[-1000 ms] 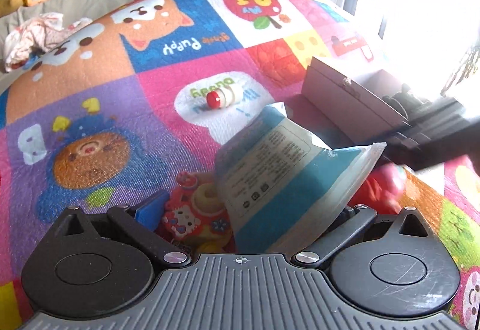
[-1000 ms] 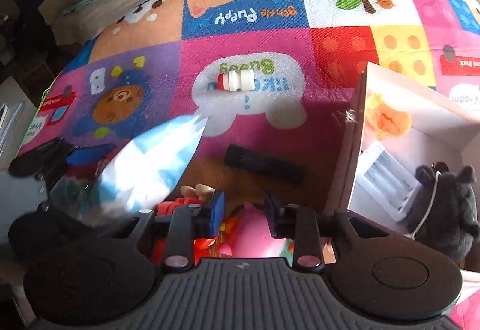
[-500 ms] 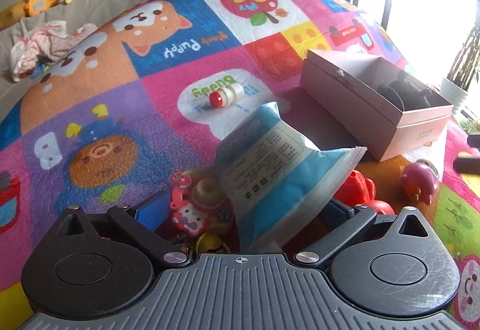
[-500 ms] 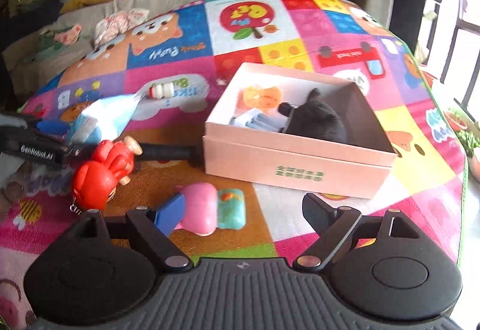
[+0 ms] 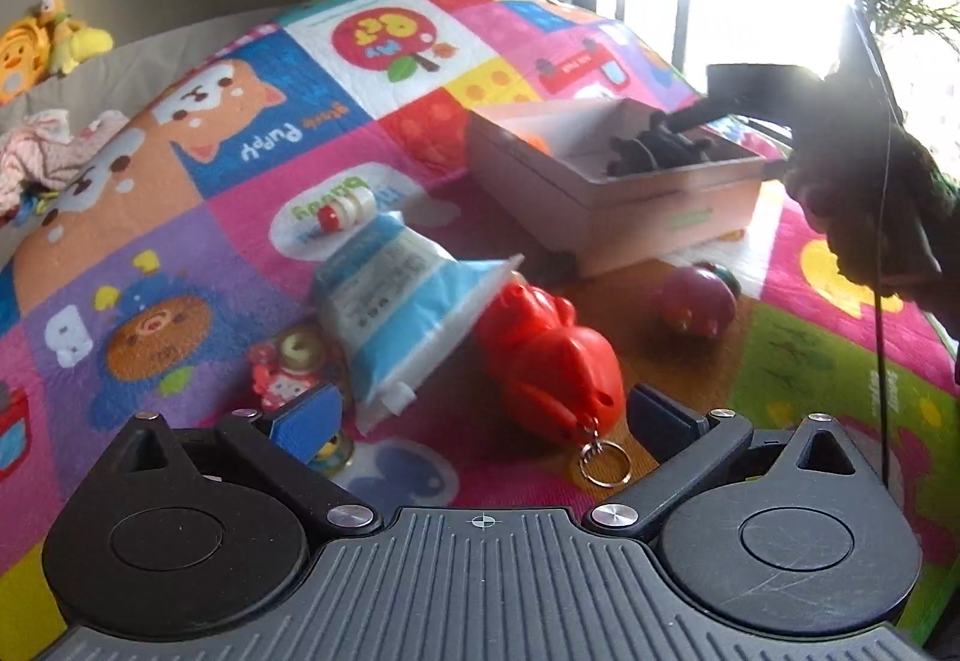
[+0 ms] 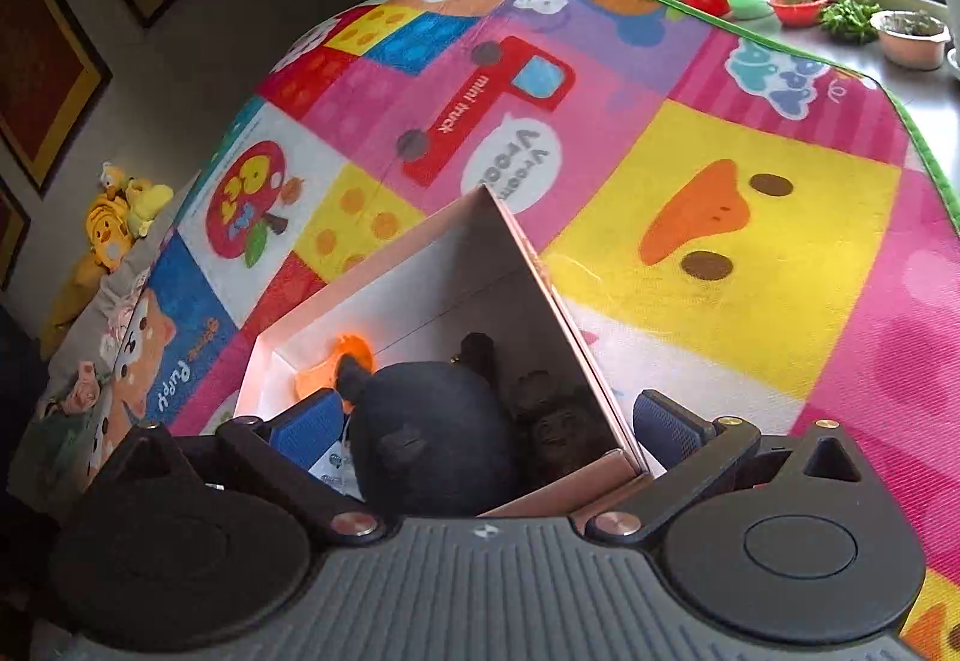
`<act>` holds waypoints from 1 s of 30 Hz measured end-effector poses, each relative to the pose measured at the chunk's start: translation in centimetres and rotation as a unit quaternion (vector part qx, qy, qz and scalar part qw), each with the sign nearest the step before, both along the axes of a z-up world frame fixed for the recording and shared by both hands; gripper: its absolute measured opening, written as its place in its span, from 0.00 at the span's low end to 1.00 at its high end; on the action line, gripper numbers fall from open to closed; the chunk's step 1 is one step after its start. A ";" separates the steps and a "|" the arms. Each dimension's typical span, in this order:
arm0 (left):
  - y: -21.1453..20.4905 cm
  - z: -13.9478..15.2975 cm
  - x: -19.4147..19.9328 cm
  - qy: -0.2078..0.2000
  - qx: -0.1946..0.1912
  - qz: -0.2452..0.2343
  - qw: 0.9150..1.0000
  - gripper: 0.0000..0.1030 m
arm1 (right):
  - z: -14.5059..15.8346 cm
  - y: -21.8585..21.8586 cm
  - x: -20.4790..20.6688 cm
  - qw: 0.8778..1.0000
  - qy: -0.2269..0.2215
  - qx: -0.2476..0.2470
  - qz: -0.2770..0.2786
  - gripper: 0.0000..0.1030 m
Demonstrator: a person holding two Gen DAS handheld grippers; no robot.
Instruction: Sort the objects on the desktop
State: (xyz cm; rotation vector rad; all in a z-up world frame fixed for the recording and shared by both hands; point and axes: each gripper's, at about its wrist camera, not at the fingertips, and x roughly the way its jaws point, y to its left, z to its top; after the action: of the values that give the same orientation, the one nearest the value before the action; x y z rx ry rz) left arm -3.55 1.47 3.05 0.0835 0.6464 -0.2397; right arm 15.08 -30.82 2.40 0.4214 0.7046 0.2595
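Left wrist view: left gripper (image 5: 480,418) fingers spread wide and empty, low over the play mat (image 5: 180,265). Between them lay a red toy keychain (image 5: 549,361), judged hard, smooth and light, best taken across its rounded body, not by the loose ring. Touching its far side lay a blue-and-white pouch (image 5: 402,313), judged soft, limp and slippery, best pinched at the sealed flat edge. Beyond: a small figure charm (image 5: 288,379), a pink pig toy (image 5: 699,301), a red-capped bottle (image 5: 345,211) and the pink box (image 5: 600,193). Right gripper (image 6: 501,424) also wide open and holding nothing, poised over the box's near corner (image 6: 606,466), above a black plush (image 6: 432,427), judged soft and compressible. Against half a second earlier, the pouch had left the left fingers and lay on the mat; the right gripper had travelled from over the pig to the box.
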 end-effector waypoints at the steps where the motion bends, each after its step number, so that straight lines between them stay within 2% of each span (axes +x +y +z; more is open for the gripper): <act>1: -0.1 -0.3 0.1 0.004 0.000 -0.005 1.000 1.00 | 0.2 1.0 -0.4 0.999 -0.006 -0.002 0.037 1.00; 2: -0.3 -0.5 0.3 0.008 -0.002 -0.007 1.000 1.00 | 0.2 1.7 -0.9 0.997 -0.007 0.001 0.071 1.00; 4: -0.5 -0.9 0.5 0.017 -0.010 -0.011 1.000 1.00 | 0.8 3.0 -2.4 0.995 -0.021 -0.017 0.099 1.00; 7: -0.7 -1.4 0.8 0.026 -0.022 -0.020 0.999 1.00 | 2.0 4.7 -6.2 0.985 -0.074 -0.109 0.113 1.00; 10: -0.6 -1.6 0.8 0.025 -0.030 -0.029 0.999 1.00 | 2.1 5.3 -10.0 0.975 -0.084 -0.156 0.132 1.00; 14: -0.8 -1.2 0.5 0.017 -0.053 -0.063 0.996 1.00 | 0.9 5.0 -13.4 0.975 -0.060 -0.163 0.141 1.00; 17: -2.0 -1.1 0.7 0.001 -0.043 -0.085 0.995 1.00 | -0.1 3.9 -13.9 0.981 -0.041 -0.161 0.101 1.00; 22: -3.5 -1.2 2.5 -0.006 -0.030 -0.080 0.996 1.00 | -2.1 1.6 -12.9 0.993 0.025 -0.111 0.038 1.00; 24: -4.2 -1.3 3.1 -0.013 -0.014 -0.079 0.997 1.00 | -2.3 1.2 -13.2 0.994 0.018 -0.101 0.030 1.00; 27: -4.8 -1.6 3.8 -0.013 0.000 -0.081 0.997 1.00 | -2.5 1.9 -13.9 0.993 0.011 -0.119 0.024 1.00; 30: -5.0 -1.7 3.5 0.003 -0.009 -0.109 0.994 1.00 | -2.8 2.8 -14.4 0.989 0.002 -0.143 0.022 1.00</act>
State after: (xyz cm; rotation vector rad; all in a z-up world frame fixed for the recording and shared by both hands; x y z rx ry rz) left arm -0.01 -3.56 1.35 0.1364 0.6410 -0.4565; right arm 0.66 -28.06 -0.41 0.1324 0.7432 0.1961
